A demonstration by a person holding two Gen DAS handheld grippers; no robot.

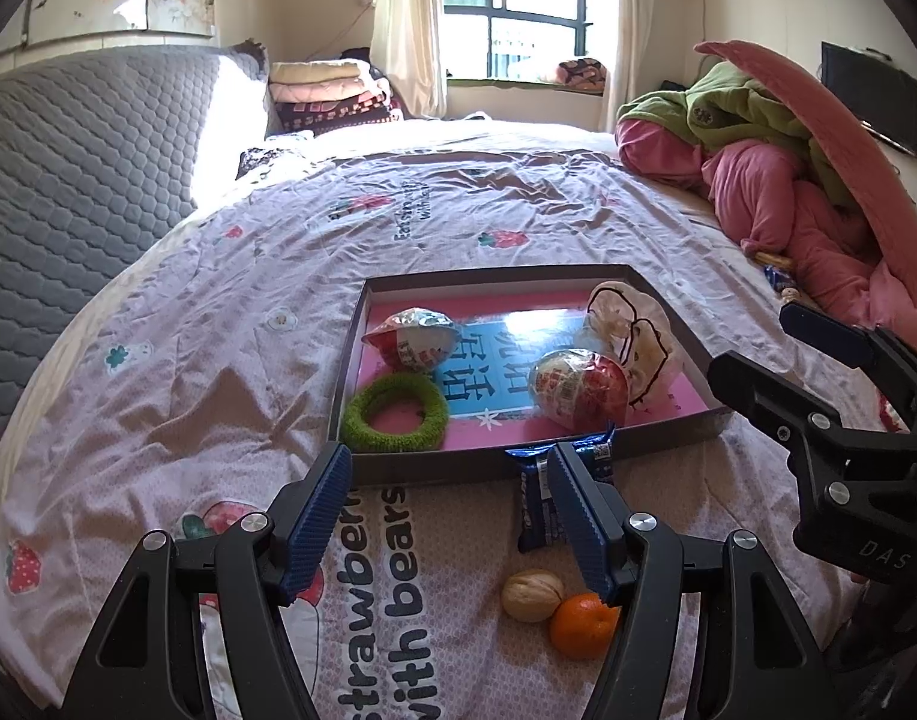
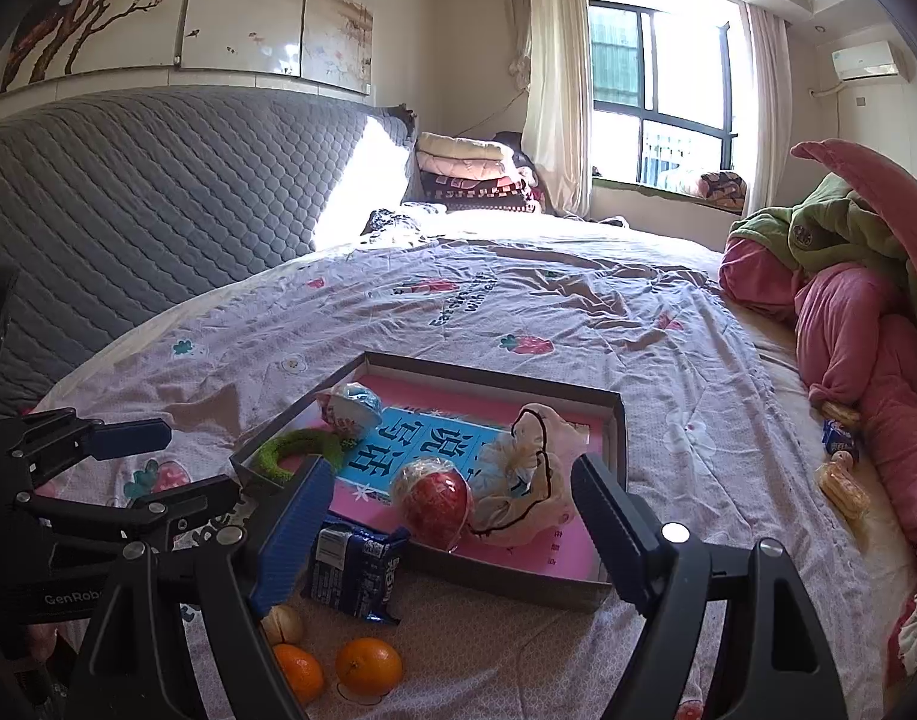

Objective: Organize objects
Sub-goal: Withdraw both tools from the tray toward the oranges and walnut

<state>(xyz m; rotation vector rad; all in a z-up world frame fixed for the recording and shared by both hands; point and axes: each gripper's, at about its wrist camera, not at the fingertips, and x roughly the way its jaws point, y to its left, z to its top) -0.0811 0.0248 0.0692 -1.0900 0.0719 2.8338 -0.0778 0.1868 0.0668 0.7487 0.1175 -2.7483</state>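
A shallow grey tray [image 1: 518, 463] with a pink floor lies on the bedspread. It holds a green fuzzy ring [image 1: 396, 411], two foil-wrapped round snacks [image 1: 410, 339] [image 1: 578, 387] and a white plastic bag [image 1: 632, 336]. A blue snack packet [image 1: 536, 510] leans on the tray's front wall. A walnut [image 1: 532, 595] and an orange [image 1: 583, 625] lie in front of it. The right wrist view shows two oranges [image 2: 368, 666] [image 2: 299, 672]. My left gripper [image 1: 447, 453] hovers open and empty before the tray. My right gripper [image 2: 452, 468] is open and empty above the tray's near corner.
A heap of pink and green quilts [image 2: 848, 330] fills the bed's right side, with loose snack packets [image 2: 839, 438] beside it. A grey quilted headboard [image 1: 68, 180] runs along the left. Folded blankets [image 1: 332, 96] are stacked at the far end near the window.
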